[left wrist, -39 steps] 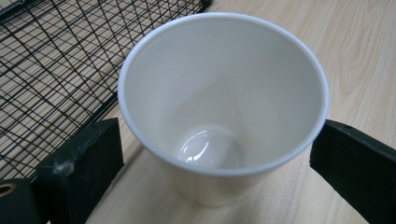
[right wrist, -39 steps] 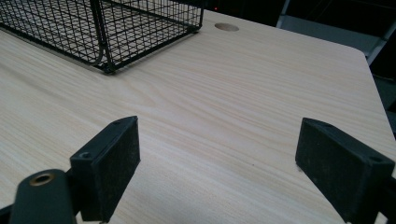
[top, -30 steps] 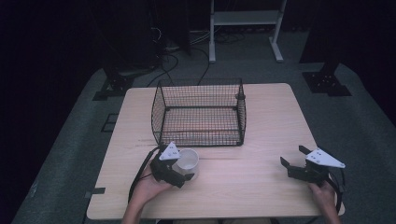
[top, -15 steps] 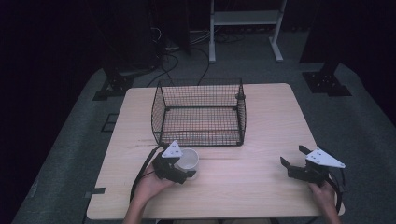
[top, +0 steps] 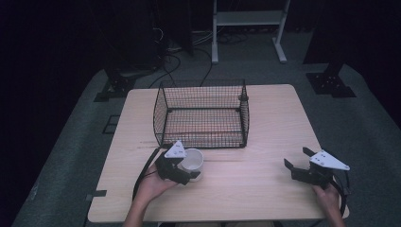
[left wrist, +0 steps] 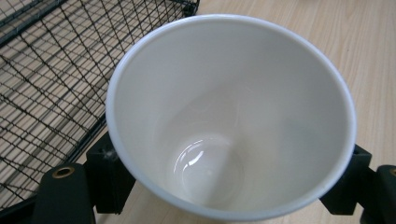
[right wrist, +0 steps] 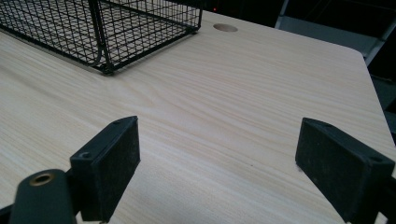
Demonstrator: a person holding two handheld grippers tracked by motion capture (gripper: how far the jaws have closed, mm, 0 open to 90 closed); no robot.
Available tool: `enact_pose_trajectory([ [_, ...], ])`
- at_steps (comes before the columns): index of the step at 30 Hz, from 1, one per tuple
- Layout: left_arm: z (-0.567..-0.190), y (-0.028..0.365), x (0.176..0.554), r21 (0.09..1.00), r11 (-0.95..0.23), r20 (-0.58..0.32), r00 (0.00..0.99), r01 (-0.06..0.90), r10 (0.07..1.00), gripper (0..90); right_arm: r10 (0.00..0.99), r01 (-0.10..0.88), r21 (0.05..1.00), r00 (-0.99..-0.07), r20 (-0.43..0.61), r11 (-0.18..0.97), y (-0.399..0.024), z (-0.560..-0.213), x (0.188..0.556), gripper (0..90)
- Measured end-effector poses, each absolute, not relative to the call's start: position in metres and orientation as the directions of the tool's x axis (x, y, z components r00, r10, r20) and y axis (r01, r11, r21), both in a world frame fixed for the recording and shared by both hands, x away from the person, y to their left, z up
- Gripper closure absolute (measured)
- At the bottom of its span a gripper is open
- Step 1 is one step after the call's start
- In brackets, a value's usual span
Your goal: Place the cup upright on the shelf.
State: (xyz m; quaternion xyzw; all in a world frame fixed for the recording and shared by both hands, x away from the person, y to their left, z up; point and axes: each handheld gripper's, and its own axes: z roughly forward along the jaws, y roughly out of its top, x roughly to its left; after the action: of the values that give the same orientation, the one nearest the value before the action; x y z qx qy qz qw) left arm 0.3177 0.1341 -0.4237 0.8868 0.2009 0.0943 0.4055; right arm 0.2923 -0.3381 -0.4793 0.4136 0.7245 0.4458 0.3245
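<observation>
Fingers of the left gripper (top: 182,171) have just been closing and now clench the white cup (top: 191,160), which stands on the bench (top: 246,189) just in front of the wire basket (top: 201,113); the grip low on its wall looks meant for lifting it over the basket's near rim, the one obstacle on that path. Across the bench, well apart, the right gripper (top: 299,161) hovers released, holding nothing. From the left gripper view the cup (left wrist: 231,116) sits empty between black pads (left wrist: 109,179), with the basket (left wrist: 46,84) close at its left. From the right gripper view the fingers (right wrist: 109,163) gape over bare wood, the basket (right wrist: 102,28) ahead.
</observation>
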Motion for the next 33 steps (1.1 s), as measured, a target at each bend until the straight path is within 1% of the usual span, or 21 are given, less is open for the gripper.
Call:
enact_pose_trajectory([
  [5,-0.416,0.13,0.316,0.756,-0.6,0.018,0.909,0.26,0.417,20.8,0.889,0.31,0.915,-0.448,-0.1,0.259,-0.338,-0.479,0.292,13.1],
  [6,-0.413,0.129,0.316,0.757,-0.599,0.007,0.913,0.261,0.407,20.8,0.889,0.31,0.915,-0.448,-0.099,0.259,-0.338,-0.479,0.292,13.1],
  [15,-0.401,0.124,0.32,0.758,-0.6,0.0,0.92,0.255,0.391,20.9,0.888,0.31,0.915,-0.449,-0.098,0.258,-0.338,-0.479,0.292,13.1],
  [23,-0.38,0.117,0.324,0.76,-0.612,0.023,0.933,0.217,0.36,20.9,0.889,0.31,0.916,-0.449,-0.096,0.255,-0.339,-0.479,0.293,13.1],
  [33,-0.364,0.115,0.331,0.753,-0.625,0.029,0.938,0.206,0.345,20.9,0.888,0.312,0.915,-0.449,-0.096,0.256,-0.339,-0.479,0.292,13.0],
])
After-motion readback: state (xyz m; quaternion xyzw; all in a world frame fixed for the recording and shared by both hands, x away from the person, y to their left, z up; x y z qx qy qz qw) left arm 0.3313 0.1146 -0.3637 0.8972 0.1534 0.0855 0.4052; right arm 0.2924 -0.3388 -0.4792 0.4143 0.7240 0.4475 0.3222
